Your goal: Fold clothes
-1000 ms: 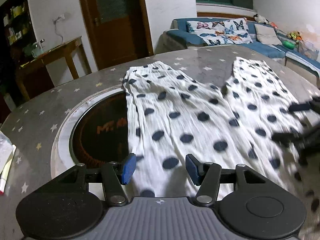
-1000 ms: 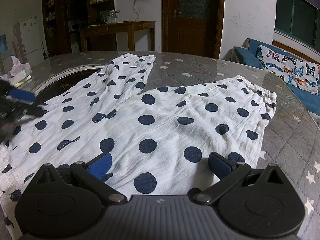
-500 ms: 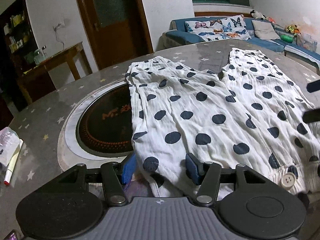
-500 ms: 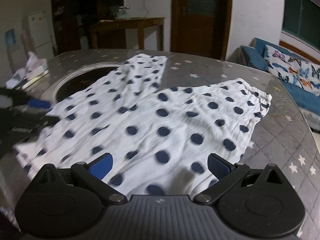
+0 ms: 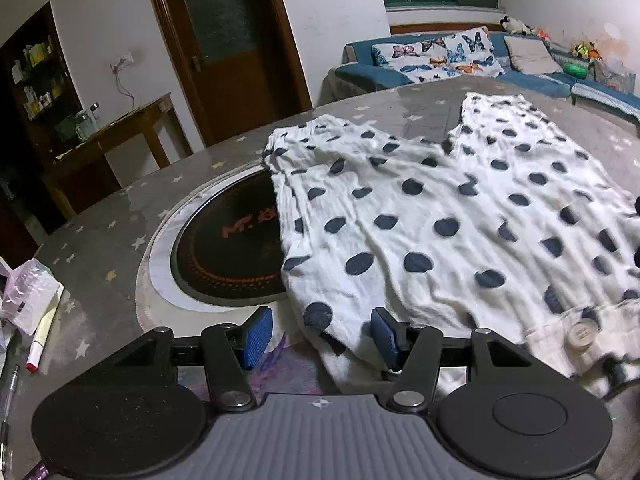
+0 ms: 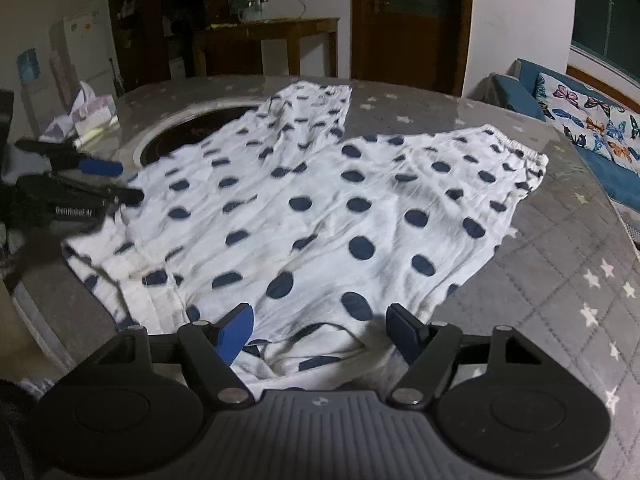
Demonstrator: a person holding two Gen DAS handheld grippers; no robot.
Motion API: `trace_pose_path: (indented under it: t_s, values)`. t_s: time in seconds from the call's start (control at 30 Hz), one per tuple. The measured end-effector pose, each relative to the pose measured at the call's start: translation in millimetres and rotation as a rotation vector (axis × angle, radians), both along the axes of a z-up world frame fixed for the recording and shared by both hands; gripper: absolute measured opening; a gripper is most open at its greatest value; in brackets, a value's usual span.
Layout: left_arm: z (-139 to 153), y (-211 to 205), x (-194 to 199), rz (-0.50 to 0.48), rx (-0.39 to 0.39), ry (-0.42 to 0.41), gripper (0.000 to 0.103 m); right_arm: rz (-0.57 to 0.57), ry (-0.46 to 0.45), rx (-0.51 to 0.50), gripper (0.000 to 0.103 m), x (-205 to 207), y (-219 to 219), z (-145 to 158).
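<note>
White trousers (image 5: 440,220) with navy dots lie spread flat on the grey star-patterned table (image 5: 100,248), legs pointing away. My left gripper (image 5: 320,336) hovers at the near waistband corner. That corner lies between the jaws, close to the right pad (image 5: 384,338) and apart from the left one, so nothing is gripped. A white button (image 5: 580,334) shows on the waistband to the right. In the right wrist view the trousers (image 6: 340,208) fill the middle. My right gripper (image 6: 320,332) straddles a raised fold of the near edge; its jaws are closing, pads not touching cloth. The left gripper (image 6: 100,180) shows at far left.
A round black hob (image 5: 228,248) is set into the table, partly under the left trouser leg. A plastic bag (image 5: 24,292) and a marker (image 5: 40,336) lie at the left edge. Bare table (image 6: 560,300) lies right of the trousers. A blue sofa (image 5: 440,64) stands behind.
Both grippers have drawn back from over the trousers to the near waistband edge. The right gripper's jaws have narrowed around the edge fold. The left jaws keep the same gap.
</note>
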State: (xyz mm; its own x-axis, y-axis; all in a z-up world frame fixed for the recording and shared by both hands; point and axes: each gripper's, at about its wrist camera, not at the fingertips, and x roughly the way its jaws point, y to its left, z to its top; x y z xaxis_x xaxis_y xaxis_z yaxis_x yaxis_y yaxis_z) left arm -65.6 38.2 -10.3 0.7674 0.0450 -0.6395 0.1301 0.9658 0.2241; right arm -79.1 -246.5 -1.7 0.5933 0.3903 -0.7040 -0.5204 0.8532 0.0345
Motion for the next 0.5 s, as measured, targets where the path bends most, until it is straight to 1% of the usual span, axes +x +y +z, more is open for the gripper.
trace_pose_path:
  t_s: [0.13, 0.23, 0.33, 0.4, 0.5]
  values:
    - [10, -12, -4, -0.047, -0.03, -0.015, 0.058, -0.04, -0.039, 0.012, 0.075, 16, -6, 7]
    - [14, -23, -2, -0.081, -0.044, -0.019, 0.058, -0.068, -0.038, 0.027, 0.075, 34, -8, 6]
    - [20, -33, -1, -0.123, -0.097, -0.008, 0.058, -0.088, -0.035, 0.033, 0.075, 52, -11, 4]
    - [22, -41, -1, -0.169, -0.131, 0.002, 0.058, -0.103, -0.037, 0.032, 0.075, 65, -13, 1]
    - [24, -61, -7, -0.276, -0.162, 0.021, 0.058, -0.129, -0.02, 0.043, 0.073, 85, -17, -4]
